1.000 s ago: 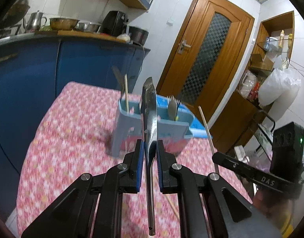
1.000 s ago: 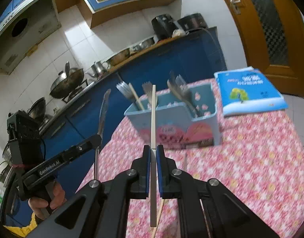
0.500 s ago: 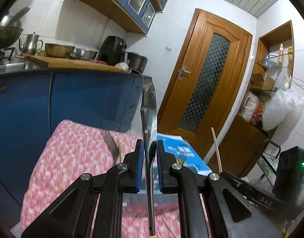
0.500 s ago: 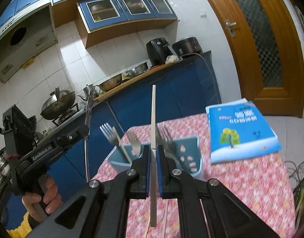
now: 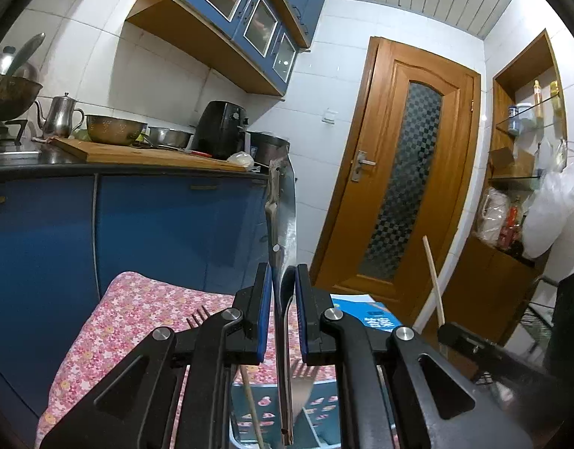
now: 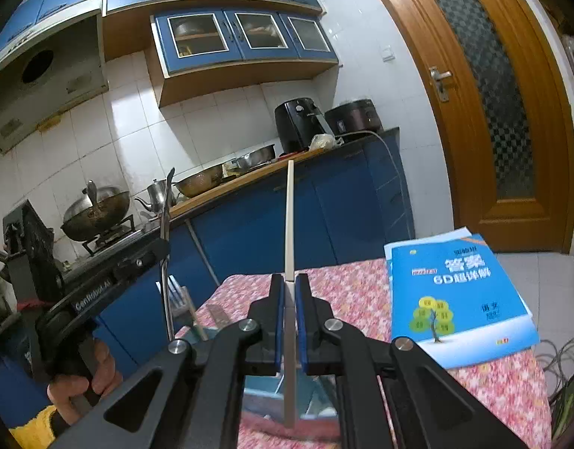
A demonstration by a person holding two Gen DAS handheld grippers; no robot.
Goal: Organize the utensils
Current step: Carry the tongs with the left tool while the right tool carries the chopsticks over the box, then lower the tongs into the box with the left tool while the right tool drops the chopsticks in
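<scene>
Table with pink floral cloth (image 6: 492,385) low in both views, blue book (image 6: 455,292) lying on it. Blue utensil holder (image 5: 320,417) directly under both grippers, forks and chopstick standing inside. Left gripper (image 5: 282,314) held nearly level, slightly nose-down, above holder; jaws almost closed, clamping metal knife (image 5: 283,224) upright, blade up. Right gripper (image 6: 289,321) same pose, jaws nearly closed on pale chopstick (image 6: 289,224), vertical. Person's hand (image 6: 81,378) wraps left gripper handle.
</scene>
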